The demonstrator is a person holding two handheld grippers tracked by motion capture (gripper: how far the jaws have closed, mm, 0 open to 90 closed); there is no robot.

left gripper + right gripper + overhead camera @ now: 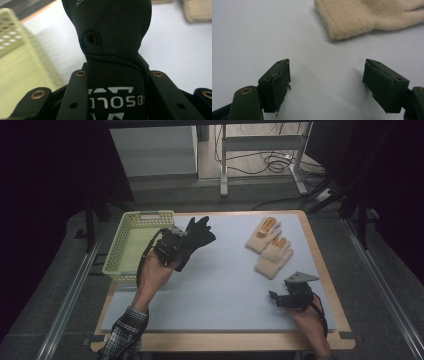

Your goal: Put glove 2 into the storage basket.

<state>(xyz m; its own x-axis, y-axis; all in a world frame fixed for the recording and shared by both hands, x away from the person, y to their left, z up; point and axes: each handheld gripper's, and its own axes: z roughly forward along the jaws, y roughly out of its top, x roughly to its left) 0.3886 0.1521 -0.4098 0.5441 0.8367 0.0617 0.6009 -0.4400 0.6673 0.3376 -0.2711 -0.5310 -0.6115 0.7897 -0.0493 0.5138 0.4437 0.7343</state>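
At the left of the high view, my left hand-held gripper (176, 241) is lifted above the bench with its jaws clamped tight on the cuff of a black stretch-fabric glove with white lettering (196, 236). The glove hangs just right of the pale yellow-green perforated plastic basket (131, 221), its fingers pointing toward the upper middle of the frame. In the left gripper view the printed cuff (115, 100) is pinched between the two jaws and the glove body rises out of them, with the basket wall (15, 32) blurred at the upper left.

I judge the step in hand to be carrying this glove over to the basket. The next move calls for swinging it left across the near rim and letting go only once the dangling fingers are inside, since a limp glove may drape over the edge.

My right hand-held gripper (275, 298) sits low at the lower right of the high view, jaws spread wide and holding nothing; its own view has the bare surface between them and the cuff of a cream knitted glove (352, 20) ahead. Two cream gloves (270, 246) lie overlapping at the upper right of the bench.

A pale grey-blue mat (220, 290) covers the wooden-edged bench. Beyond are a metal frame's legs, loose cables on the floor, and dark surroundings.
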